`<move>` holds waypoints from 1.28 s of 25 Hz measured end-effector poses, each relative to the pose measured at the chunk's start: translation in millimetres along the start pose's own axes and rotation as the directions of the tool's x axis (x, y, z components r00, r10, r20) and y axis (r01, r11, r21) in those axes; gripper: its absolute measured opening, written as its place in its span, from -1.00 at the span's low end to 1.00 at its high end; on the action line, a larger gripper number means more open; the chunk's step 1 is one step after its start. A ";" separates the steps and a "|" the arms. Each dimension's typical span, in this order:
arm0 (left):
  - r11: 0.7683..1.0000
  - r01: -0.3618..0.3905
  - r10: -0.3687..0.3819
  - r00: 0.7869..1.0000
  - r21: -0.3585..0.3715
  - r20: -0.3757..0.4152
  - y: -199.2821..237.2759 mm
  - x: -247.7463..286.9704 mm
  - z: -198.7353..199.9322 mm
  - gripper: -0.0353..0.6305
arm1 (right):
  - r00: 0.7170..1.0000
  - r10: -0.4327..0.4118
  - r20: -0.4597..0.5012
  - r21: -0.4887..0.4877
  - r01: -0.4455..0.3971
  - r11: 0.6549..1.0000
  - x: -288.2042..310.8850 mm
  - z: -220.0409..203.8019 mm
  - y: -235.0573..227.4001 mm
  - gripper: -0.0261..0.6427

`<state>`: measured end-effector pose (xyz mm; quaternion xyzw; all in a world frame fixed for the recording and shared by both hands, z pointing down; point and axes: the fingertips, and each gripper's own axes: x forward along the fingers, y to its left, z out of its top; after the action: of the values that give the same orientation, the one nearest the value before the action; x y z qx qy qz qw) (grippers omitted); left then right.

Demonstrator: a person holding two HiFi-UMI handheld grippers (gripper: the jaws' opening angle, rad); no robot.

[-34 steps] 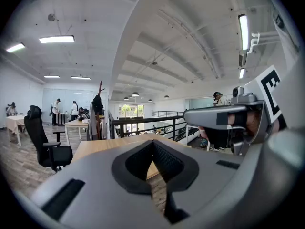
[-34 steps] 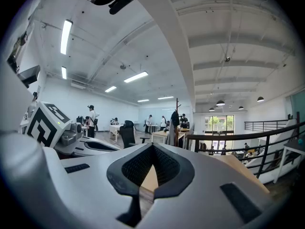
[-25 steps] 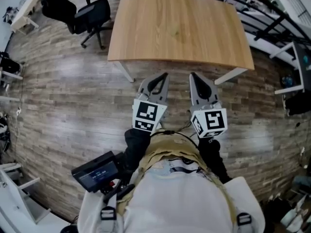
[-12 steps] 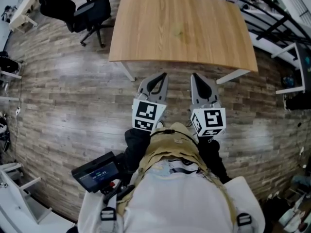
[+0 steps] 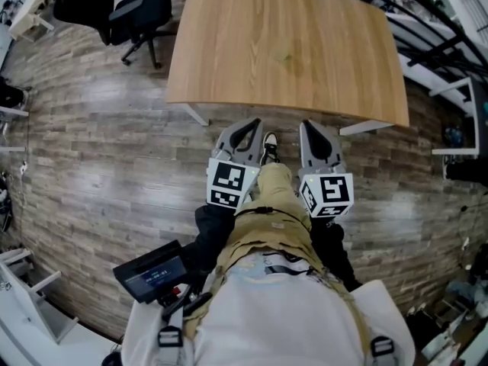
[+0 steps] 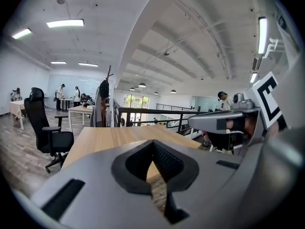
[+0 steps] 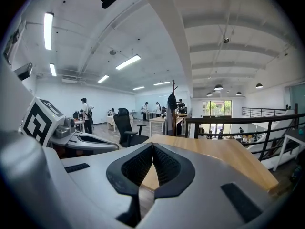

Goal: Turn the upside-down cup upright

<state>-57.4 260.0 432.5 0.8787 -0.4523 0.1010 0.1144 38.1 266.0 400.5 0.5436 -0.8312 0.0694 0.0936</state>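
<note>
Overhead, the head view looks down on a person standing on a grey-brown wood-plank floor [image 5: 99,166], just short of the near edge of a rectangular light-wood bench [image 5: 282,44] with white legs. The left tool [image 5: 245,128] and the right tool [image 5: 314,132] are held side by side at waist level, both pointing toward the bench, with a khaki trouser leg [image 5: 271,204] and a black-and-white shoe [image 5: 269,147] between them. Each tool carries a white cube with black square markers, the left cube [image 5: 229,183] and the right cube [image 5: 328,193]. A black office chair [image 5: 137,14] stands by the bench's far left corner. A black device with a small screen [image 5: 152,269] hangs at the person's left side.

Next, the left gripper view shows the left tool [image 6: 153,142] clenched, its dark ribbed pads meeting at the tip with nothing between them. The bench top stretches beyond it, a black metal railing [image 6: 143,113] runs behind the bench, and the right tool sits at the picture's right.

Last, the right gripper view shows the right tool [image 7: 152,147] clenched in the same way and empty, with the bench top ahead and the left tool at the picture's left.

Where the cup stands cannot be told from any of these views.
</note>
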 end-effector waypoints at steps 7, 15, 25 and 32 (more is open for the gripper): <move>0.995 -0.101 0.101 0.995 -0.008 -0.015 70.9 84.3 23.9 -0.89 | 0.998 0.065 -0.018 0.040 -0.064 0.997 108.6 2.2 -63.8 -0.86; 0.991 -0.130 0.130 0.991 -0.007 -0.033 124.0 204.2 85.9 -0.89 | 0.986 0.168 -0.011 0.022 -0.168 0.986 215.3 40.5 -134.7 -0.86; 0.993 -0.121 0.121 0.991 0.000 -0.050 138.9 283.3 118.7 -0.89 | 0.988 0.153 -0.027 0.064 -0.151 0.986 263.0 48.7 -195.7 -0.86; 0.993 -0.112 0.113 0.990 0.021 -0.088 152.5 313.3 115.0 -0.89 | 0.985 0.164 -0.059 0.102 -0.157 0.982 281.3 34.4 -209.6 -0.86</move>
<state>5.2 -101.6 427.6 0.8473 -0.4948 0.1502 0.1214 117.4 -75.7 434.9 0.4762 -0.8644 0.1351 0.0889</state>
